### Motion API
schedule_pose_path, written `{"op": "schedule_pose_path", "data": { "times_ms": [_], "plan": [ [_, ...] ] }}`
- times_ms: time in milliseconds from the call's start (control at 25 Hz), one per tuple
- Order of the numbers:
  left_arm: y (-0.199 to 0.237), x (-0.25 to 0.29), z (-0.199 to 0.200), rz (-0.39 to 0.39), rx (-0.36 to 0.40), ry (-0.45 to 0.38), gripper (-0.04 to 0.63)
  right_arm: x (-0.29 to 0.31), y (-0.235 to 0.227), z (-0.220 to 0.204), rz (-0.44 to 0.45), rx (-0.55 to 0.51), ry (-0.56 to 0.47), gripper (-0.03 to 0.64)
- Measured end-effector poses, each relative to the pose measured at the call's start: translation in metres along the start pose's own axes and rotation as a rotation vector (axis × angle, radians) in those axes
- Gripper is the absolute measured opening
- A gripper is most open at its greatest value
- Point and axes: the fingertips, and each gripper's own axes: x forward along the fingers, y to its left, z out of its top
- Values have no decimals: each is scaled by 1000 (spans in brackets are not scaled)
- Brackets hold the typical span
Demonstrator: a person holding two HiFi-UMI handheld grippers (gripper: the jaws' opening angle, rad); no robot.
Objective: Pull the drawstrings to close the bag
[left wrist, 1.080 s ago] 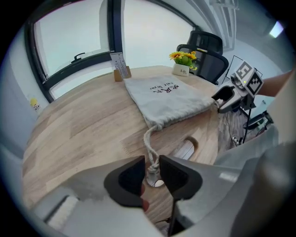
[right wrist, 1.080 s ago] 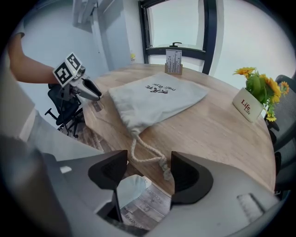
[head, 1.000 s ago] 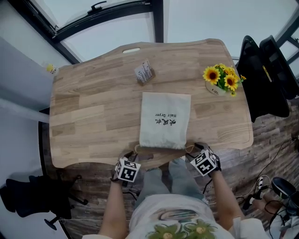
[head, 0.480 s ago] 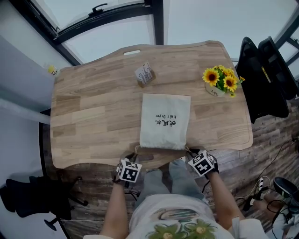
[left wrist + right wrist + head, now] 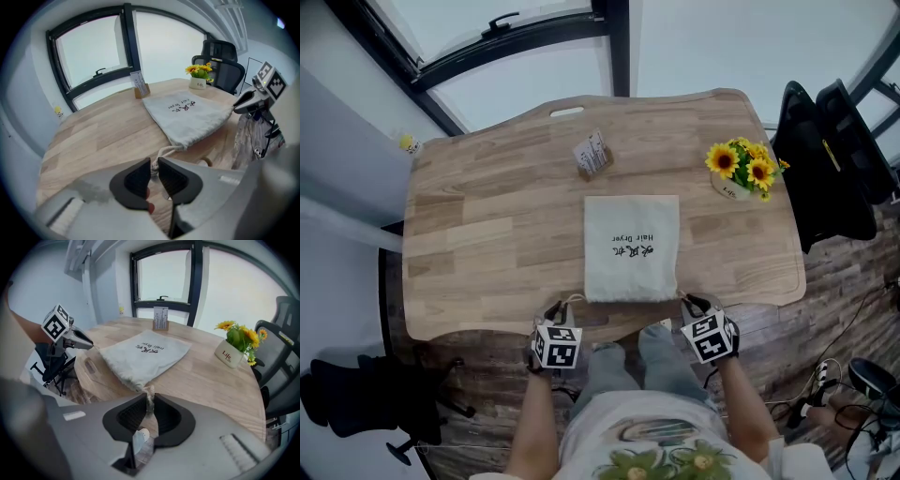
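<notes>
A pale cloth drawstring bag [image 5: 631, 246] with black print lies flat on the wooden table [image 5: 487, 234], its mouth at the near edge. My left gripper [image 5: 553, 317] sits at the mouth's left corner. Its jaws are closing, and the left gripper view shows the beige drawstring [image 5: 166, 151] pinched between the pads of that left gripper [image 5: 154, 164]. My right gripper [image 5: 697, 307] is at the right corner. In the right gripper view this right gripper [image 5: 150, 403] is shut on the other drawstring [image 5: 149, 393], which runs up to the bag [image 5: 143, 355].
A small pot of sunflowers [image 5: 741, 169] stands at the table's right. A small card stand [image 5: 592, 152] sits beyond the bag. A black office chair [image 5: 830, 159] is off the table's right side. The person's legs are just below the near table edge.
The right gripper has closed on its cord, and the left has tightened on the other. The slack cord along the bag's near edge has been drawn toward the two corners.
</notes>
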Motion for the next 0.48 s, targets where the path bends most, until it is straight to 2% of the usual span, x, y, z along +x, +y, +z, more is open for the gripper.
{"op": "schedule_pose_path", "data": {
  "times_ms": [280,480],
  "plan": [
    [12,-20,43,67,21,-121,61,-37,-26,41,-162,9,-168,54],
    [21,-44,80,104,-3,-227,61,-67,-36,78,-213,67,-287,54]
  ]
}}
